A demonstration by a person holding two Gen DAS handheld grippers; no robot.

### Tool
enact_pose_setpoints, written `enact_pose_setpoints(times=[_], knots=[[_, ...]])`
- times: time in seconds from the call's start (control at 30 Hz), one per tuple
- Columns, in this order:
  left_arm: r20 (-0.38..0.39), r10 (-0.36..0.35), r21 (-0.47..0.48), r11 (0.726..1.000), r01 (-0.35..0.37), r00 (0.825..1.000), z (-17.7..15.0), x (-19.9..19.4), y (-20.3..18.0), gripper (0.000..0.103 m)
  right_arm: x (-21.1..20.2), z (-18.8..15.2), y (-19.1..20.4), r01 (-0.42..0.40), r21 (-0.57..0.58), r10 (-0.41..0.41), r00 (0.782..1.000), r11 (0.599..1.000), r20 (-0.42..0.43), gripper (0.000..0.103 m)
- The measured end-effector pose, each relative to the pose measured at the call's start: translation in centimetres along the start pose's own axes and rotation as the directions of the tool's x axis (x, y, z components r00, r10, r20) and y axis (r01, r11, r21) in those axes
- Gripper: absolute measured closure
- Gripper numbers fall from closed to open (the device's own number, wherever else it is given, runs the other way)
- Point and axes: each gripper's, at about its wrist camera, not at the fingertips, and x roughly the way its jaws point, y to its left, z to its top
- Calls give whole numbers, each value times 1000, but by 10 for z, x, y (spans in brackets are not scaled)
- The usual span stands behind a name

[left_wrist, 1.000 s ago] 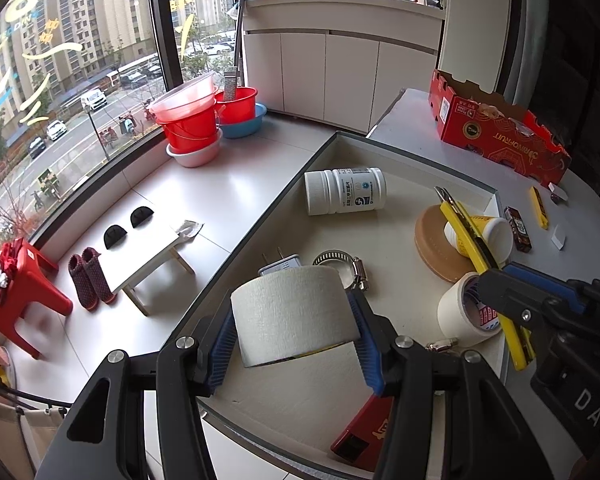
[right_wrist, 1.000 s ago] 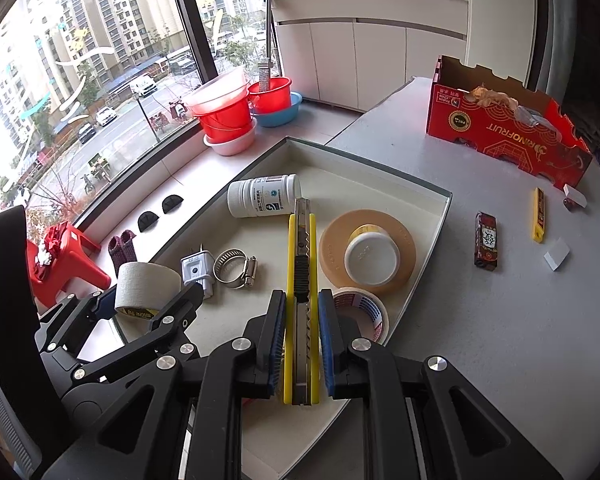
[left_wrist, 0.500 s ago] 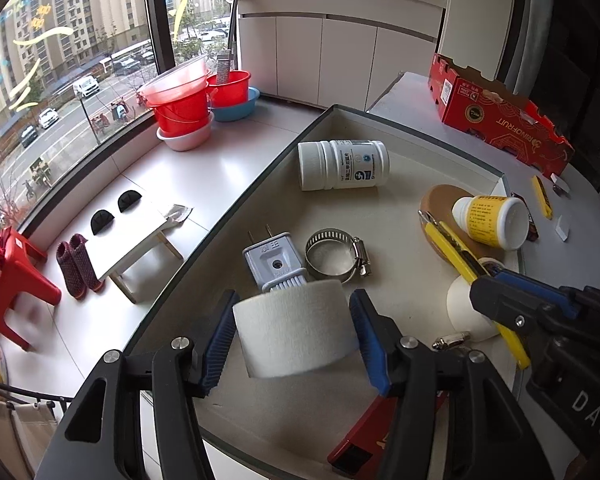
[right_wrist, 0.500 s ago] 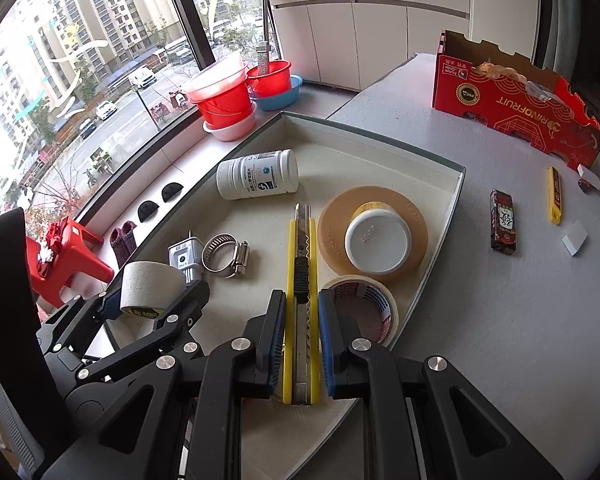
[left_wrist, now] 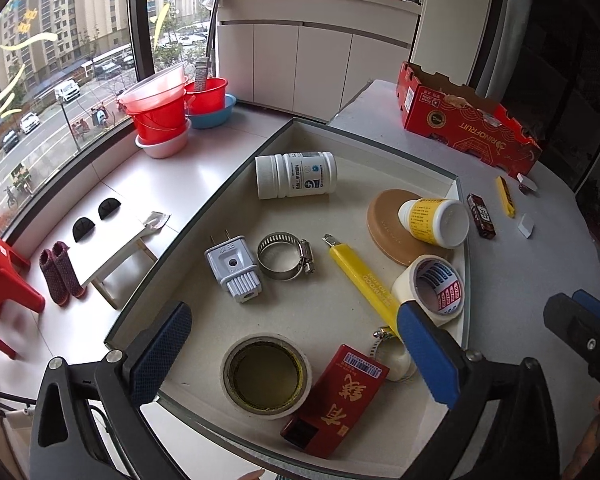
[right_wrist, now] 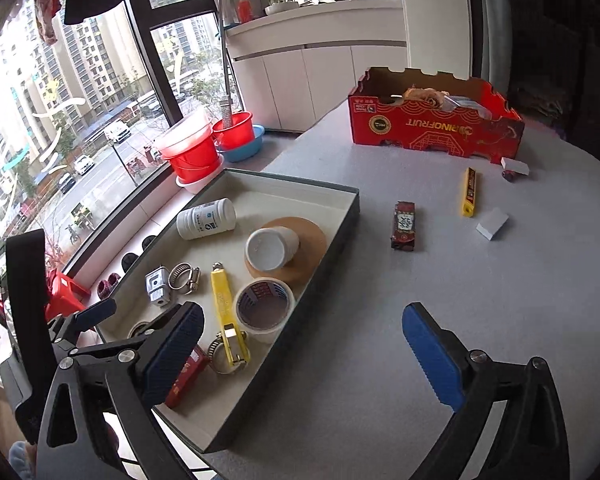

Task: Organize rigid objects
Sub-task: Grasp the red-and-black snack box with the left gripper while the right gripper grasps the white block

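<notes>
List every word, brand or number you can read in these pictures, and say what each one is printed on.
"RINOFRUIT": side of the red cardboard box, printed upside down.
"WOOD": yellow utility knife in the tray; the rest of its print is too small.
Large gold Chinese characters: small red box, not clearly legible.
White bottle, yellow-labelled bottle, printed tape roll, dark red packet: print too small or blurred.

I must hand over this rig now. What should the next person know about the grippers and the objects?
Left gripper: jaws just opened, empty, above the tape roll lying flat in the tray.
Right gripper: jaws just opened, empty, over the table beside the tray.
Done: tape roll and yellow utility knife lie in the tray with the bottles, plug, clamps and other tape.
Left: on the table, small dark packet, yellow blade case, white blocks.
</notes>
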Motion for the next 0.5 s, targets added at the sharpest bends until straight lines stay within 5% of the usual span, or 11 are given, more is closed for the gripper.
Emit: enact_pose_setpoints(times=[0.17, 0.33, 0.5], knots=[[-22, -118, 66, 991, 119, 993, -2, -12, -38, 0, 7, -34, -74, 178, 122, -168, 982, 976, -91, 3], [-65, -250, 132, 957, 257, 966, 4, -19, -102, 0, 1, -54, -133, 256, 207, -234, 964, 944, -125, 3], [-86, -211, 176, 959, 224, 974, 22, 9, -176, 0, -5, -58, -170, 258, 237, -236, 964, 937, -121, 3]])
